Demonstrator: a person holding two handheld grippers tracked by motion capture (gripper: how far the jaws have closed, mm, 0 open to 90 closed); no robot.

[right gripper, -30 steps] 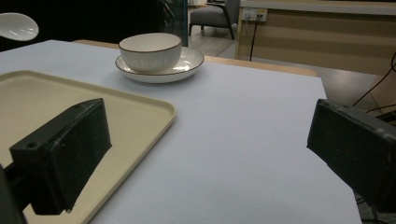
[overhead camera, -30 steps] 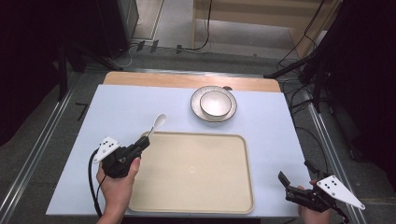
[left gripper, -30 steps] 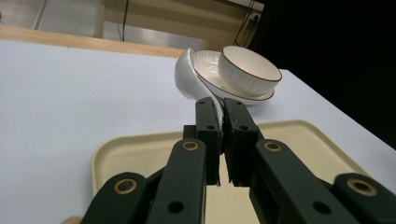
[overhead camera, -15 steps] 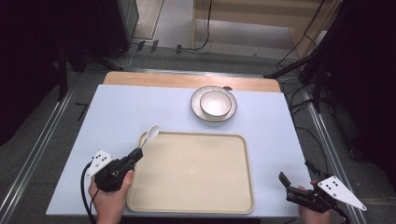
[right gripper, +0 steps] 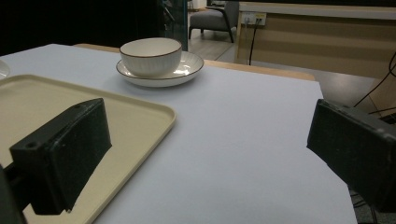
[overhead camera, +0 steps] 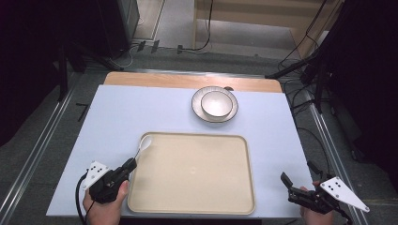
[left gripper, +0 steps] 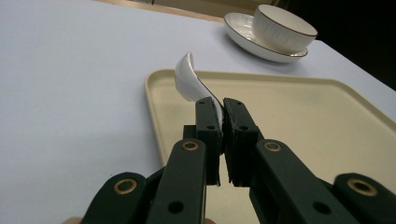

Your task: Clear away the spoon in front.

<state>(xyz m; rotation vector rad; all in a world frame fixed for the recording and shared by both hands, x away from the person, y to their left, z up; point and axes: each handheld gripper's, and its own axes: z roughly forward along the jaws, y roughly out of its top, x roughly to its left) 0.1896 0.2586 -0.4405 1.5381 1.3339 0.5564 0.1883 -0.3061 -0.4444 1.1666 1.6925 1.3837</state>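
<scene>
I hold a white spoon [left gripper: 190, 79] by its handle, pinched tight in my left gripper [left gripper: 222, 111], with its scoop hanging above the near left corner of the beige tray [overhead camera: 192, 176] on the white table [overhead camera: 117, 117]. My right gripper [overhead camera: 300, 186] rests with its jaws wide apart and nothing in them, off the tray's right edge. I judge I am placing the spoon on the tray, so next I should lower it flat inside the rim and let go, while the bowl [overhead camera: 216, 102] on its plate [overhead camera: 198, 108] waits farther back.
</scene>
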